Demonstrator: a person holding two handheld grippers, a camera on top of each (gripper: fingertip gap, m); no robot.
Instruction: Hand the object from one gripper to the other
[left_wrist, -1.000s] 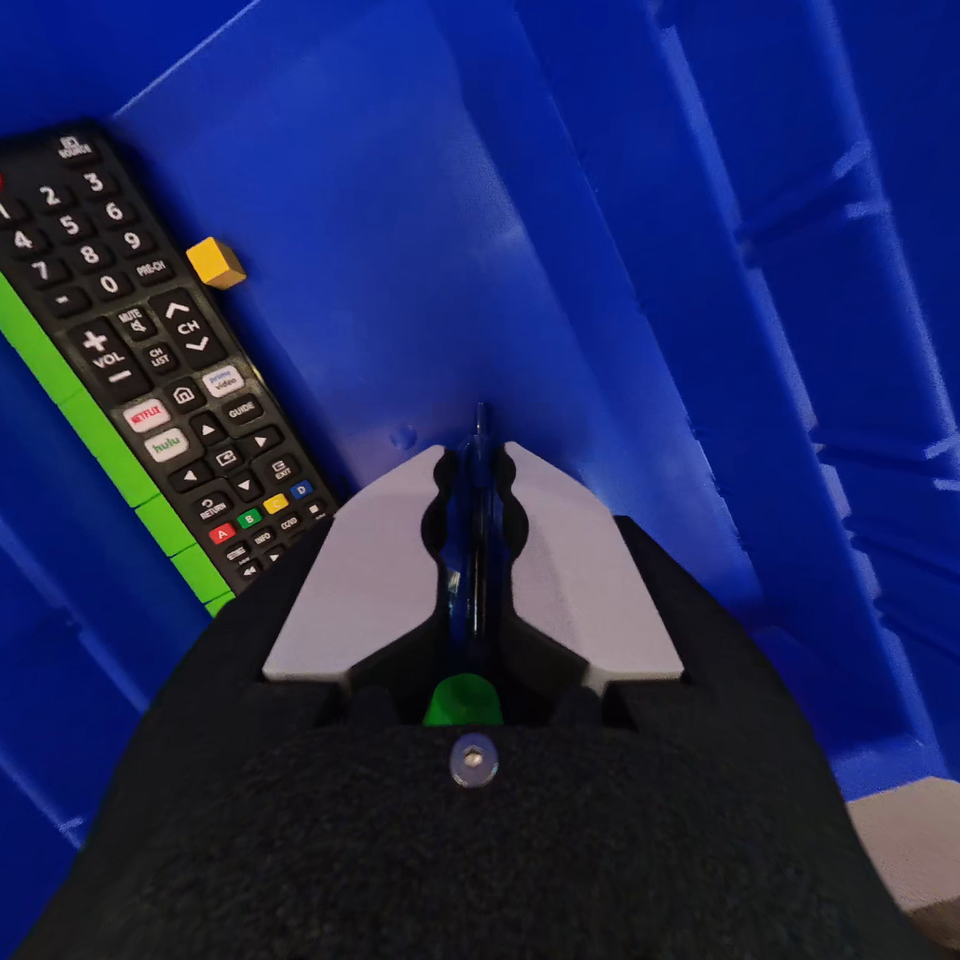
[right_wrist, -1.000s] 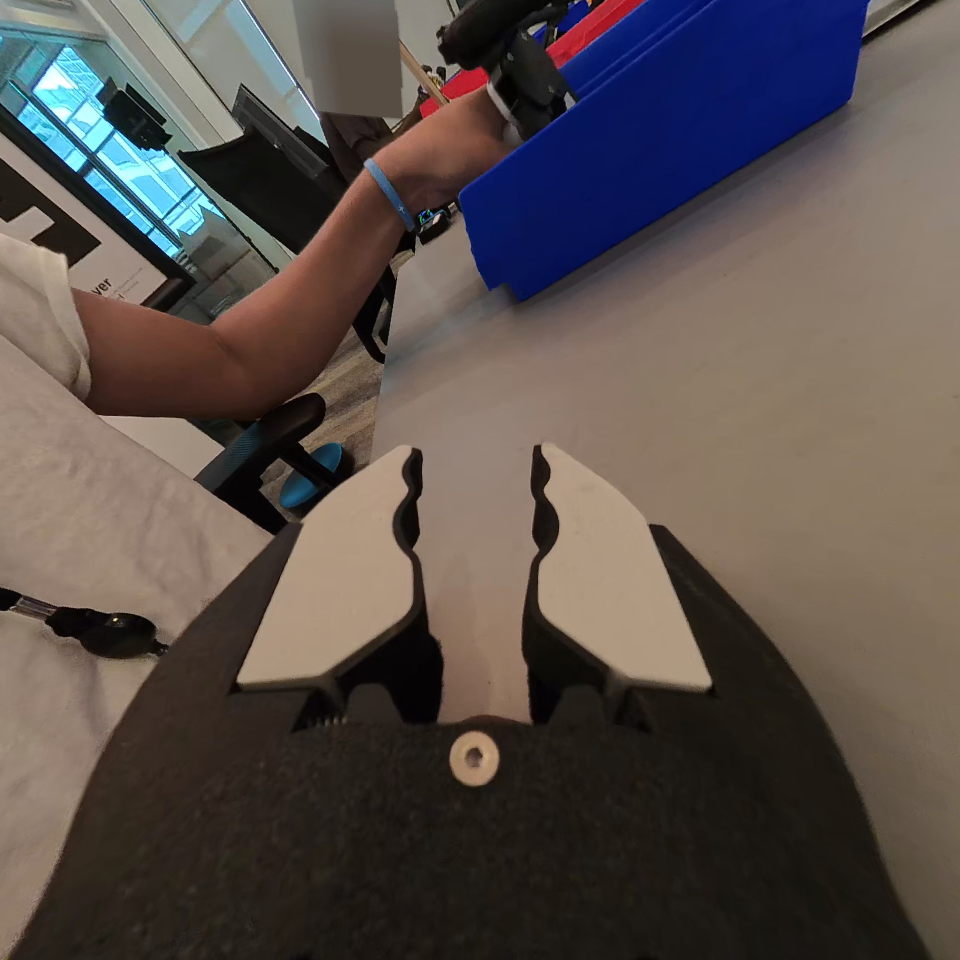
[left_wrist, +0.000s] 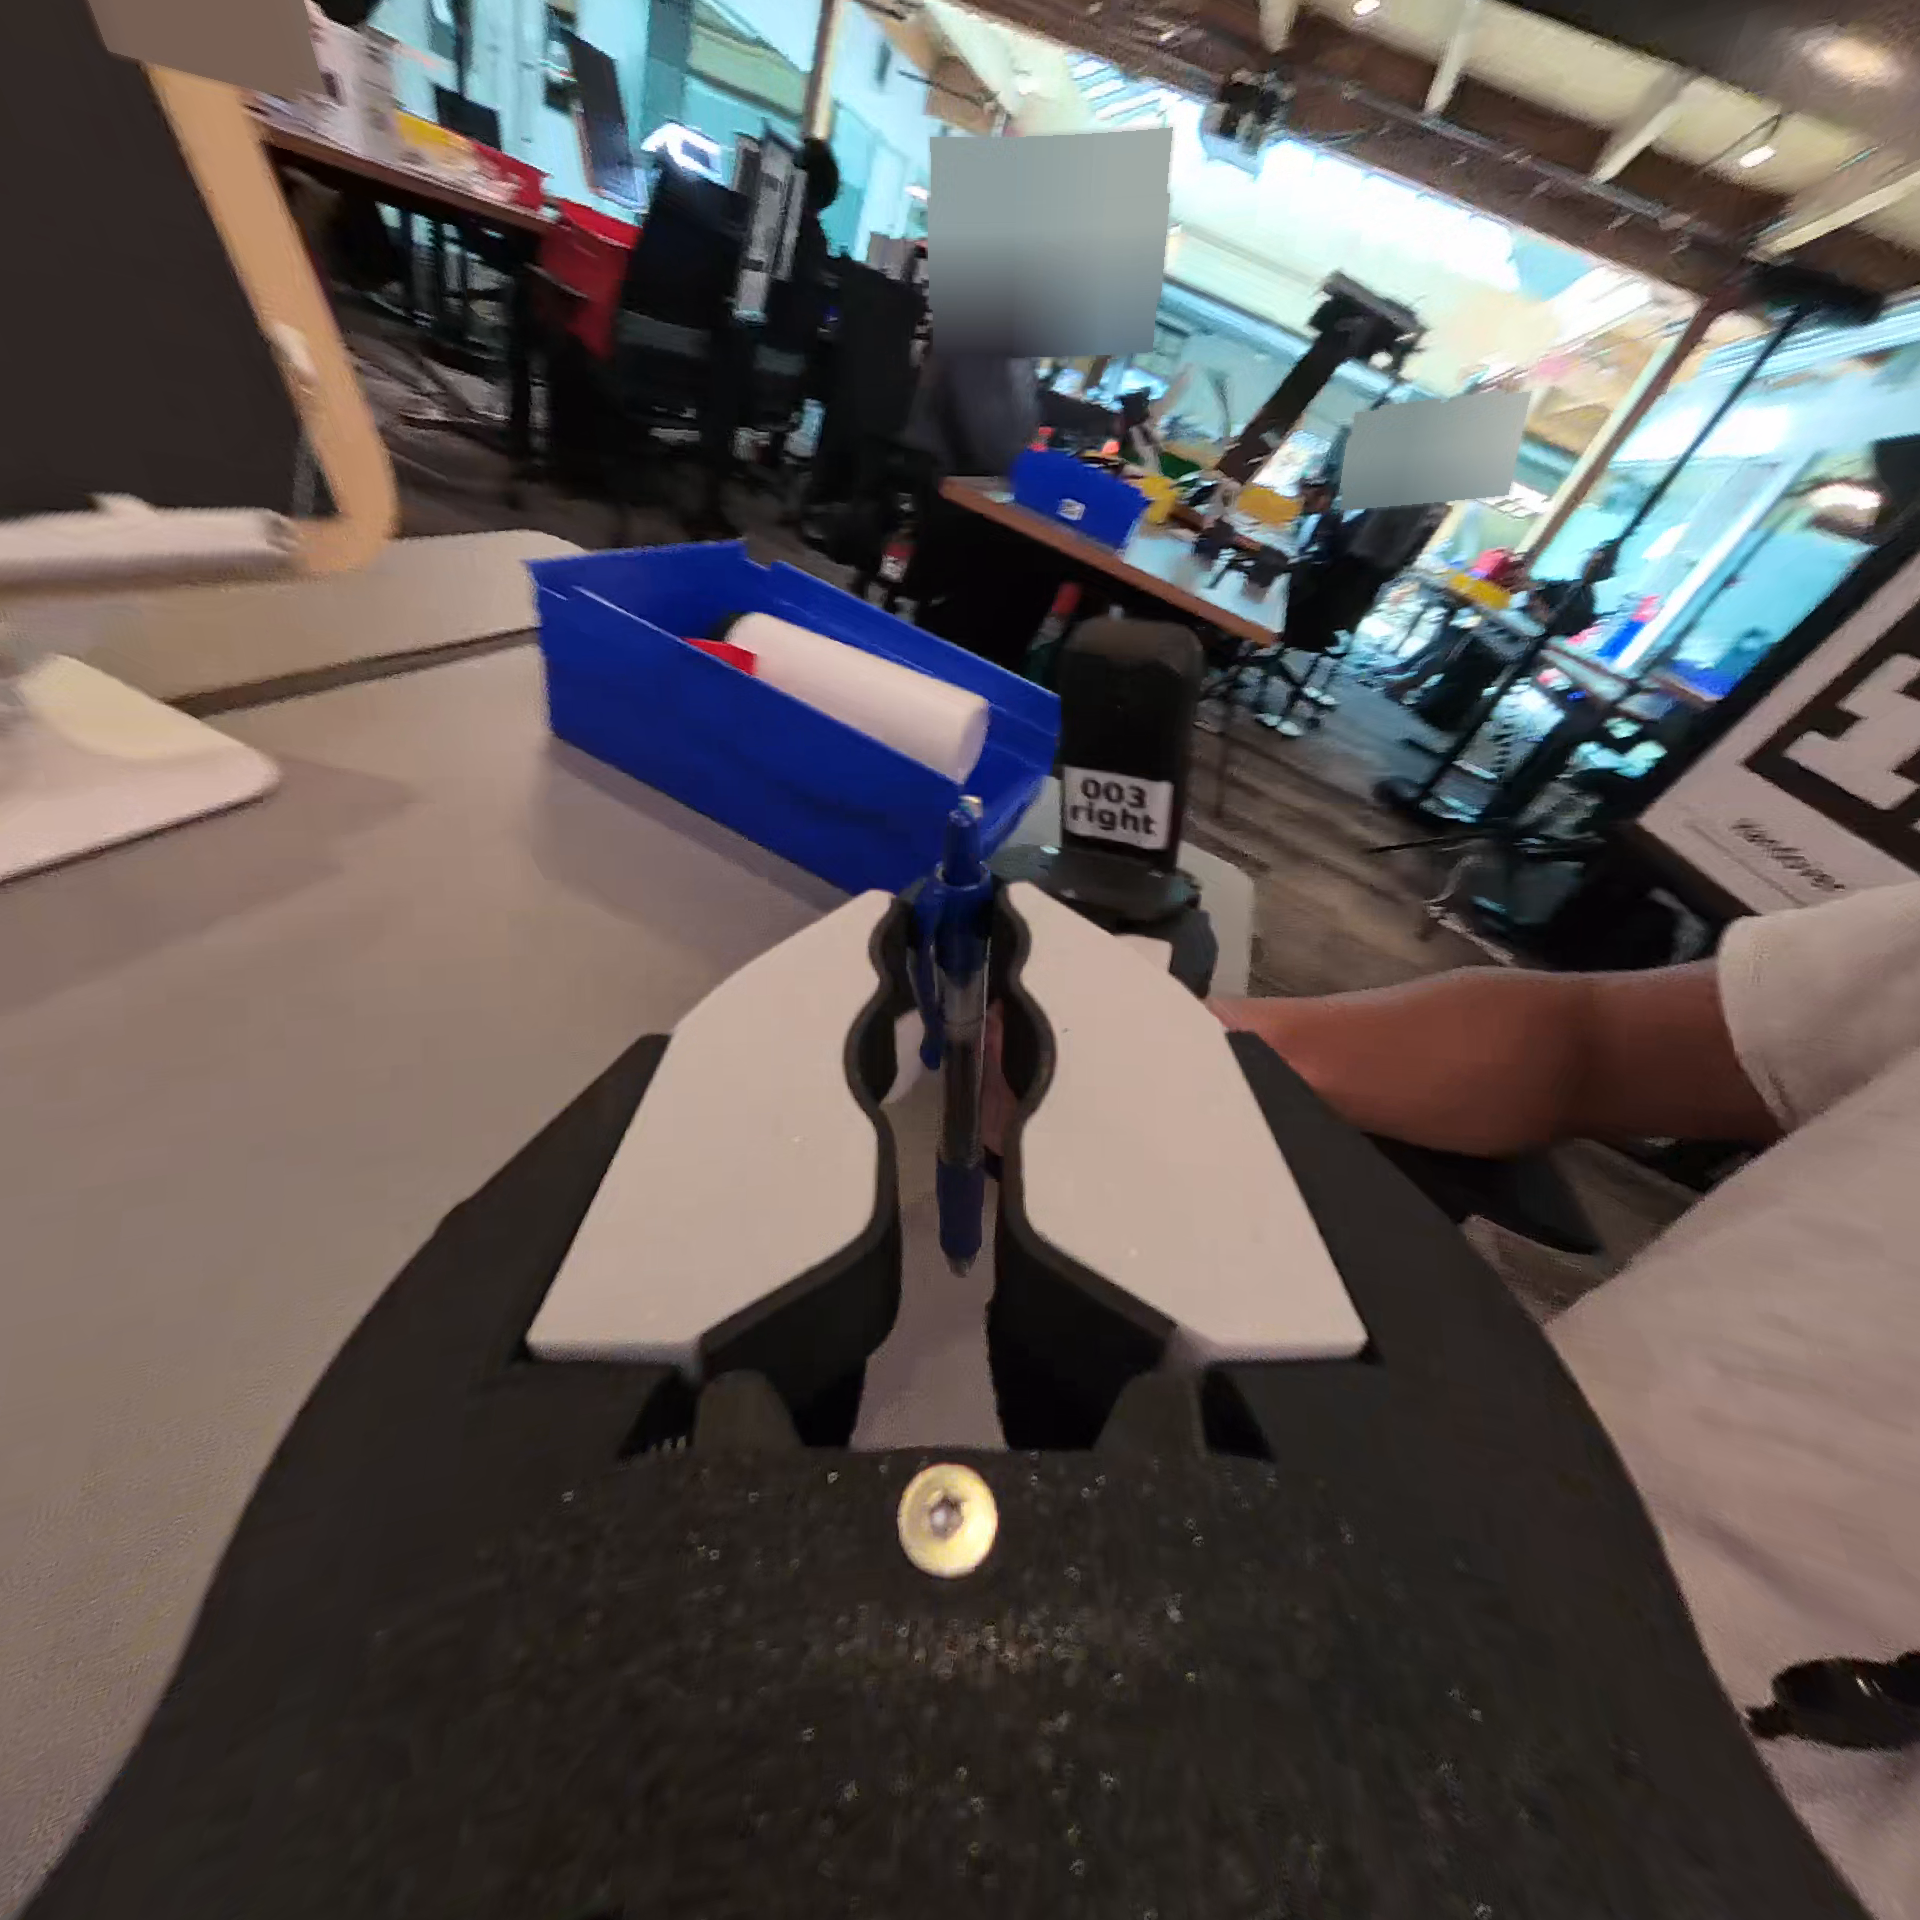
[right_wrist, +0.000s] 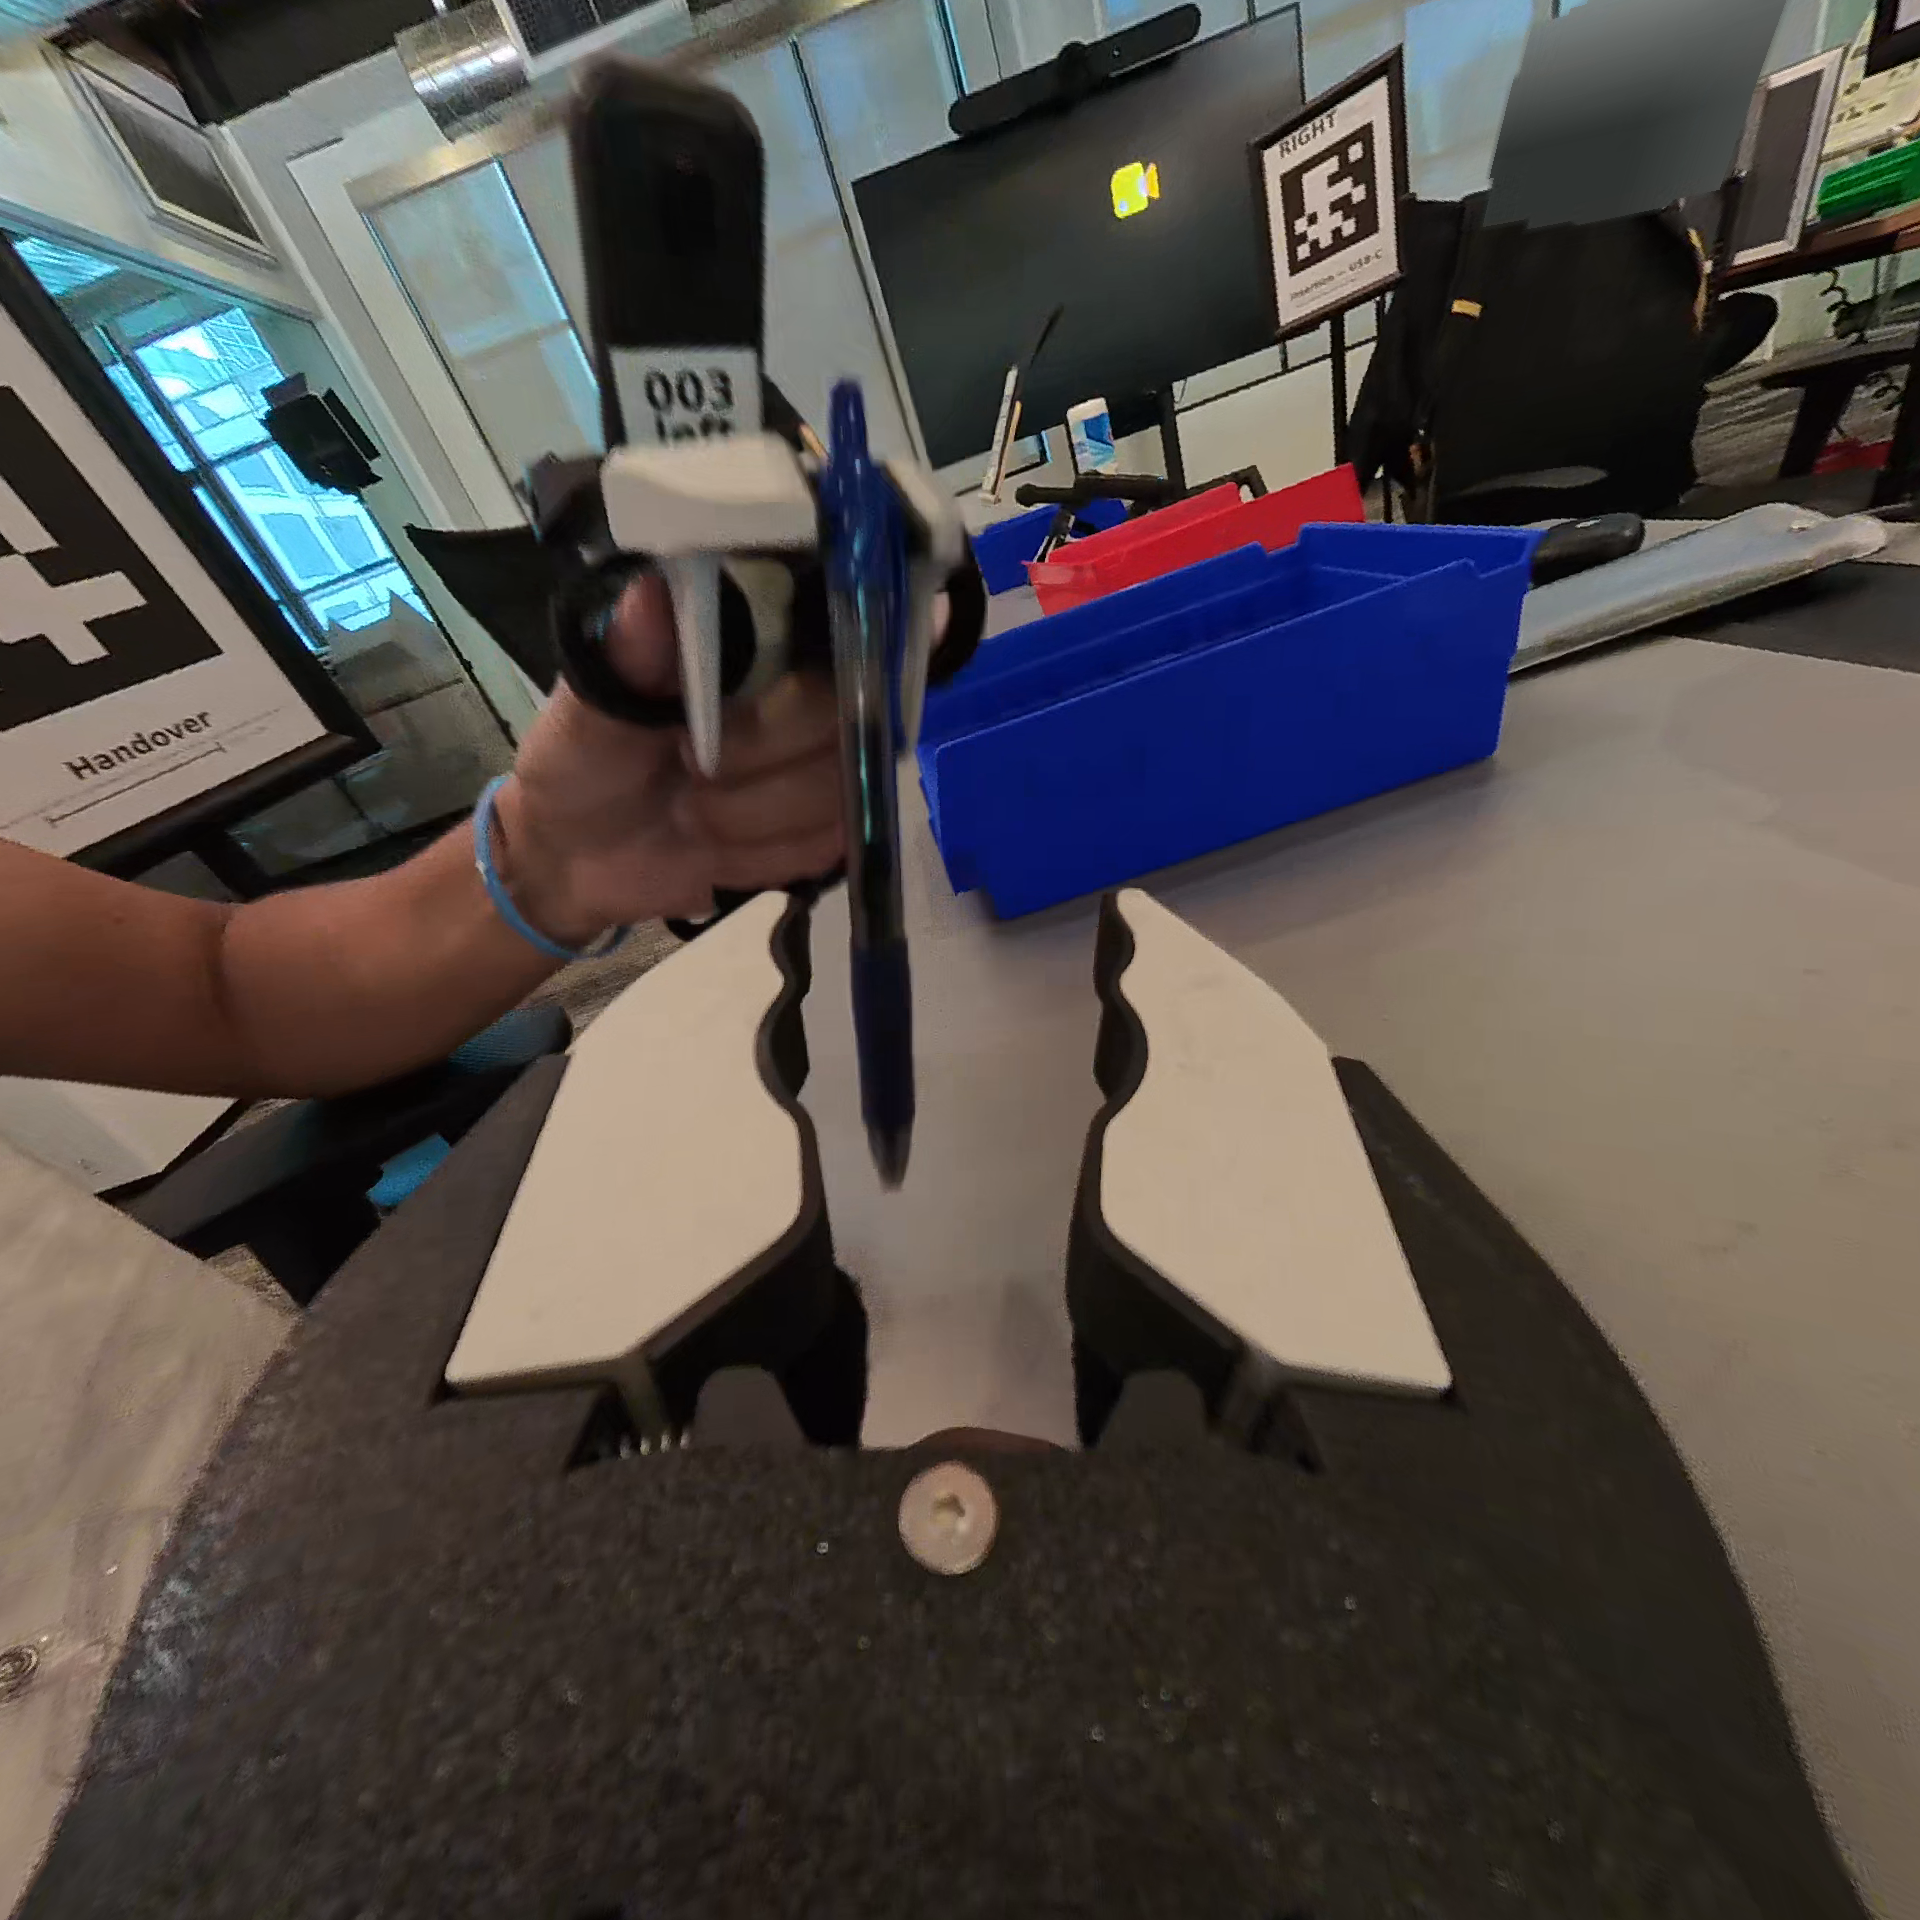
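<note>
The left hand-held gripper (left_wrist: 948, 935) pinches a blue pen (left_wrist: 958, 1049) near its clip end; the pen hangs upright, tip down, above the grey desk (right_wrist: 1558, 1039). Seen from the right wrist, the pen's lower part (right_wrist: 878, 935) sits between the spread fingers of the right hand-held gripper (right_wrist: 951, 914), nearer its left finger, with no contact visible. A blue bin (right_wrist: 1226, 727) stands on the desk beyond.

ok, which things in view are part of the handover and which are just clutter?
In play:
- blue pen
- left gripper, shut on the pen
- right gripper, open, pen tip between its fingers

Lying about:
- blue bin
- red bin
- white roll
</note>
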